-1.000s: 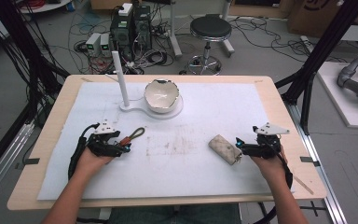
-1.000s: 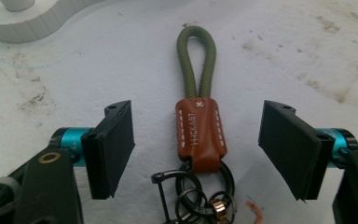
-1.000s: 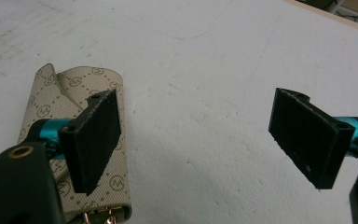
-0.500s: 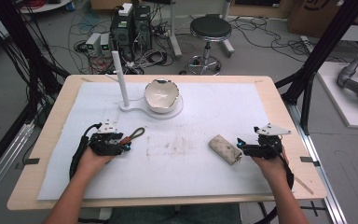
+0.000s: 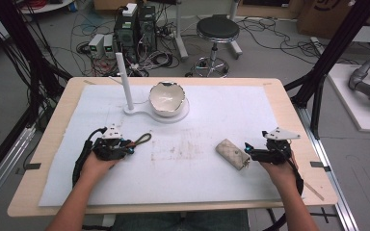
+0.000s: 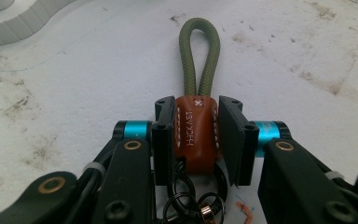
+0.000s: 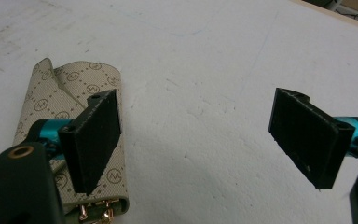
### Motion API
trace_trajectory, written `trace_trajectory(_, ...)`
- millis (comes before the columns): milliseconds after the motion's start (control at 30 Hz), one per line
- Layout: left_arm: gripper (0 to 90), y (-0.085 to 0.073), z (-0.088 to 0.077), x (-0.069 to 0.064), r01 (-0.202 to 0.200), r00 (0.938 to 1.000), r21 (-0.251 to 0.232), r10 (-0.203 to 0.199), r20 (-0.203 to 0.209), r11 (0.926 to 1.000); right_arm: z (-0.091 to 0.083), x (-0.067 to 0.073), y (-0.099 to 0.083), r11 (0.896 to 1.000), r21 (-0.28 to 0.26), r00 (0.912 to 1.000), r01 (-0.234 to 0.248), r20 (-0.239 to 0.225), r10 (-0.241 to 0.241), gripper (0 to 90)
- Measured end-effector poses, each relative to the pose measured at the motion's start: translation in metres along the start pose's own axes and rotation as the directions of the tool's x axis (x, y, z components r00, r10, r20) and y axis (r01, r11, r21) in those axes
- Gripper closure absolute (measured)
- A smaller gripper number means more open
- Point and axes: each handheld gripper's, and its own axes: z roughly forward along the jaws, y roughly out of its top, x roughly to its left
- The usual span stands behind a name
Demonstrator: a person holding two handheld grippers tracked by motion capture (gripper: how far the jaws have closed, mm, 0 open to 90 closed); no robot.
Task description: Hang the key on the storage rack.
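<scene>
My left gripper [image 5: 129, 147] [image 6: 196, 126] rests on the white mat at the left, shut on a brown leather key strap [image 6: 195, 137]. The strap's olive cord loop [image 6: 199, 56] [image 5: 143, 139] sticks out past the jaws and lies on the mat. Metal key rings [image 6: 191, 205] hang behind the tab. At the right, my right gripper [image 5: 247, 151] [image 7: 205, 135] stands open with only bare mat between its jaws. A beige monogram pouch [image 5: 231, 152] [image 7: 70, 93] lies just outside its left jaw, with a gold clasp at its near end.
A white bowl [image 5: 167, 97] sits on a white stand [image 5: 139, 113] with an upright post [image 5: 125, 82] at the back centre of the mat [image 5: 212, 115]. Stains mark the mat's middle. The wooden table edge [image 5: 313, 192] runs around it.
</scene>
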Motion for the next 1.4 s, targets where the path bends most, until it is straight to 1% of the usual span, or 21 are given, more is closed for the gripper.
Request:
trace_trajectory(100,68.5,0.000,0.000,0.000,-0.001,1.0000,-0.003,0.001,0.002,1.0000,0.000,0.000,0.000,1.000,0.003,1.0000,0.005,-0.002,-0.005,17.1)
trace_trajectory(233,69.6,0.003,-0.002,-0.002,-0.012,0.9998,0.008,0.012,-0.013,0.9999,0.000,0.001,0.000,1.000,0.000,1.0000,0.005,-0.002,-0.005,17.1)
trace_trajectory(367,69.7,0.006,-0.007,-0.002,-0.009,0.9999,-0.020,0.009,-0.009,0.9998,0.000,0.000,0.000,1.000,0.001,1.0000,0.001,-0.001,-0.001,17.1)
trace_trajectory(467,69.8,0.008,-0.013,-0.002,-0.006,0.9998,-0.041,0.005,-0.018,0.9991,0.001,-0.001,-0.001,1.000,0.000,1.0000,0.005,-0.001,-0.005,17.1)
trace_trajectory(500,69.8,0.009,-0.017,-0.001,0.000,0.9998,-0.063,-0.001,-0.019,0.9980,0.002,-0.001,-0.001,1.000,0.002,1.0000,0.006,-0.001,-0.006,17.1)
trace_trajectory(567,69.7,0.010,-0.019,-0.001,0.007,0.9998,-0.076,-0.008,-0.016,0.9971,0.002,-0.001,-0.001,1.000,0.002,1.0000,0.004,-0.001,-0.004,17.1)
trace_trajectory(733,69.7,0.021,-0.034,-0.001,-0.009,0.9999,-0.112,0.008,-0.009,0.9937,0.003,0.000,0.000,1.000,0.000,1.0000,0.005,-0.002,-0.005,17.1)
trace_trajectory(800,69.7,0.029,-0.042,-0.002,-0.016,0.9997,-0.142,0.013,-0.021,0.9897,0.004,0.000,0.001,1.000,0.000,1.0000,0.008,-0.003,-0.008,17.1)
trace_trajectory(833,69.8,0.029,-0.042,-0.002,-0.016,0.9997,-0.142,0.013,-0.021,0.9897,0.004,0.000,0.001,1.000,0.000,1.0000,0.008,-0.003,-0.008,17.1)
trace_trajectory(933,69.8,0.037,-0.051,-0.001,-0.016,0.9992,-0.174,0.010,-0.038,0.9846,0.005,0.002,0.002,1.000,0.000,0.9999,0.012,-0.006,-0.012,17.1)
trace_trajectory(1000,69.8,0.045,-0.059,0.001,-0.025,0.9981,-0.184,0.014,-0.060,0.9826,0.005,0.002,0.002,1.000,-0.002,0.9999,0.015,-0.008,-0.015,17.1)
trace_trajectory(1033,69.8,0.045,-0.059,0.001,-0.025,0.9981,-0.184,0.014,-0.060,0.9826,0.005,0.002,0.002,1.000,-0.002,0.9999,0.015,-0.008,-0.015,17.1)
trace_trajectory(1067,69.9,0.051,-0.064,0.003,-0.029,0.9967,-0.197,0.014,-0.079,0.9800,0.005,0.002,0.003,1.000,-0.008,0.9999,0.012,-0.005,-0.012,17.1)
trace_trajectory(1100,69.9,0.051,-0.064,0.003,-0.029,0.9967,-0.197,0.014,-0.079,0.9800,0.005,0.002,0.003,1.000,-0.008,0.9999,0.012,-0.005,-0.012,17.1)
trace_trajectory(1167,69.9,0.057,-0.071,0.006,-0.033,0.9952,-0.212,0.013,-0.097,0.9766,0.005,0.000,0.003,1.000,-0.013,1.0000,0.004,-0.002,-0.004,17.1)
trace_trajectory(1200,69.9,0.064,-0.077,0.009,-0.037,0.9930,-0.222,0.011,-0.118,0.9744,0.006,-0.001,0.004,1.000,-0.016,1.0000,-0.004,0.001,0.004,17.1)
trace_trajectory(1233,69.9,0.064,-0.077,0.009,-0.037,0.9930,-0.222,0.011,-0.118,0.9744,0.006,-0.002,0.004,1.000,-0.018,1.0000,-0.003,0.003,0.003,17.1)
trace_trajectory(1267,69.8,0.070,-0.083,0.012,-0.036,0.9910,-0.237,0.004,-0.134,0.9708,0.006,-0.002,0.004,1.000,-0.016,1.0000,-0.006,0.004,0.006,17.1)
trace_trajectory(1300,69.9,0.070,-0.083,0.012,-0.036,0.9910,-0.237,0.004,-0.134,0.9708,0.006,-0.002,0.004,1.000,-0.016,1.0000,-0.006,0.004,0.006,17.1)
trace_trajectory(1333,69.9,0.075,-0.090,0.016,-0.030,0.9893,-0.255,-0.008,-0.146,0.9664,0.006,-0.003,0.004,1.000,-0.017,0.9999,-0.008,0.009,0.008,17.1)
trace_trajectory(1400,69.9,0.078,-0.092,0.018,-0.025,0.9879,-0.264,-0.017,-0.154,0.9642,0.007,-0.003,0.005,1.000,-0.019,0.9999,-0.012,0.007,0.013,17.1)
